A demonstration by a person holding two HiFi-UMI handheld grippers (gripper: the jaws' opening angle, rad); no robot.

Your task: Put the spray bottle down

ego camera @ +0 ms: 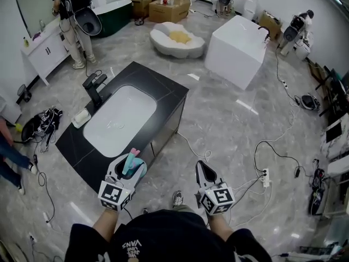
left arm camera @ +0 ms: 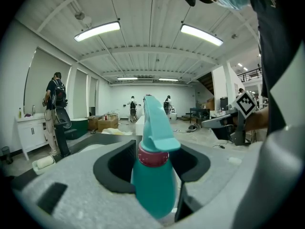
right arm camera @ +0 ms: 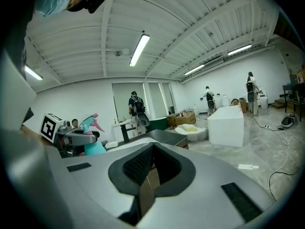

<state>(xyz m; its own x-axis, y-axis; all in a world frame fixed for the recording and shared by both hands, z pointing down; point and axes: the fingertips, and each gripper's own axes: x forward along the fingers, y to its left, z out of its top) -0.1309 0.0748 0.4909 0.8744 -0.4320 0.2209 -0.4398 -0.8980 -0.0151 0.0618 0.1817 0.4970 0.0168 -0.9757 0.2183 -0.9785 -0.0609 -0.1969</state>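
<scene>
My left gripper [ego camera: 133, 167] is shut on a teal spray bottle [ego camera: 131, 158] with a pink trigger tip, held upright just off the near corner of the black vanity counter [ego camera: 163, 91]. In the left gripper view the spray bottle [left arm camera: 153, 185] stands between the pads of the left gripper [left arm camera: 152, 152], its dark red collar and teal head above them. My right gripper [ego camera: 203, 168] hangs level beside it over the floor, its jaws shut with nothing in them. The right gripper view shows that gripper's tips [right arm camera: 151, 147] meeting, and the spray bottle [right arm camera: 93, 144] off to the left.
The counter holds a white basin [ego camera: 120, 116], a black faucet [ego camera: 94, 86] and a small white dish [ego camera: 80, 118]. A white block [ego camera: 237, 48] stands further back on the right. Cables and a power strip [ego camera: 265, 177] lie on the floor to my right. A person [ego camera: 71, 15] stands at the far left cabinet.
</scene>
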